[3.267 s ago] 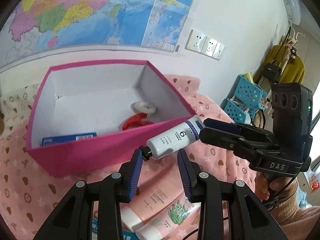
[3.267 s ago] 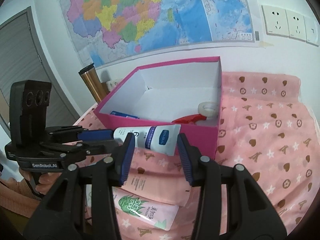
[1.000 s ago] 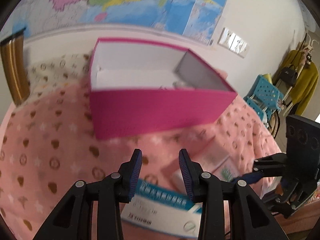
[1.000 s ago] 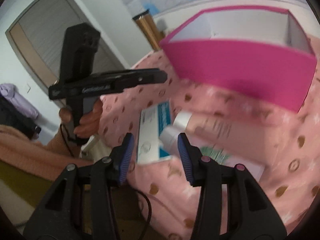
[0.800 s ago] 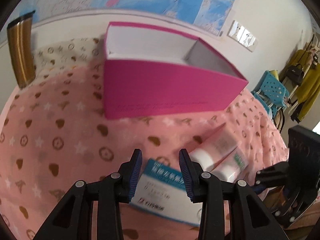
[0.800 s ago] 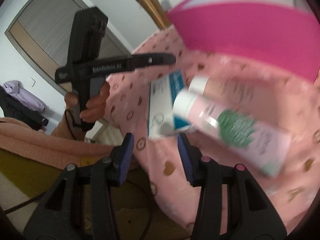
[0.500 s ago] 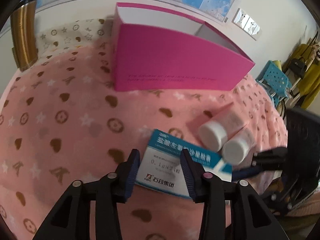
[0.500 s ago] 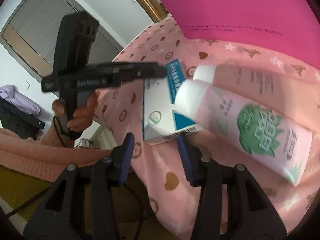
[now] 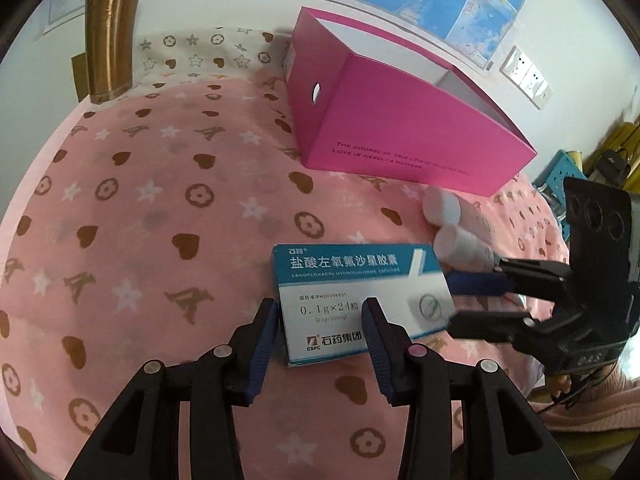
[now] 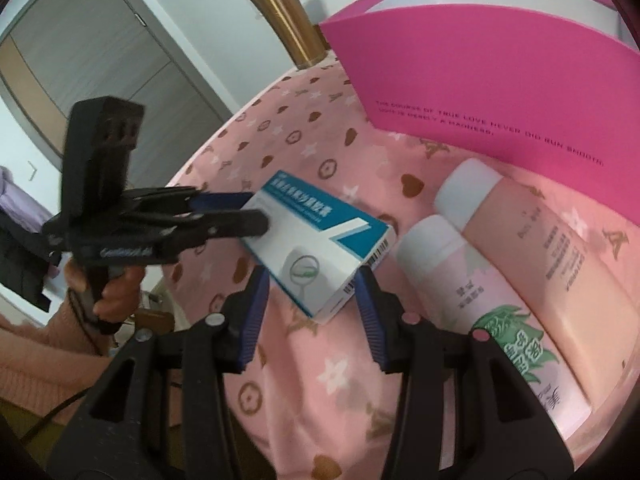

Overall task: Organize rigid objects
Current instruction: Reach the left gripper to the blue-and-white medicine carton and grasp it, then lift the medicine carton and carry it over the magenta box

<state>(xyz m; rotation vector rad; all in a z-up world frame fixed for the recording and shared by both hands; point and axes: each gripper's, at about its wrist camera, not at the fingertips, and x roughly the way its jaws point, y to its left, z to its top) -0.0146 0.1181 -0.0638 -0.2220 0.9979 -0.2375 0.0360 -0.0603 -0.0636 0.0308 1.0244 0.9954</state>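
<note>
Left wrist view: my left gripper (image 9: 320,320) hangs spread at lower centre, straddling the medicine box (image 9: 360,300); I'd lower squarely before squeezing.

Right wrist view: my right gripper (image 10: 310,290) gapes too, at the box's barcode end. Box: flat white-and-blue carton, centre frame, beside two tubes (image 10: 500,276).

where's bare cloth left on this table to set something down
The widest bare patch of pink tablecloth lies between the gold tumbler, the pink box and the medicine box. The near right is crowded: medicine box, two pink tubes, and both hand-held grippers, left and right, open around the medicine box.
</note>
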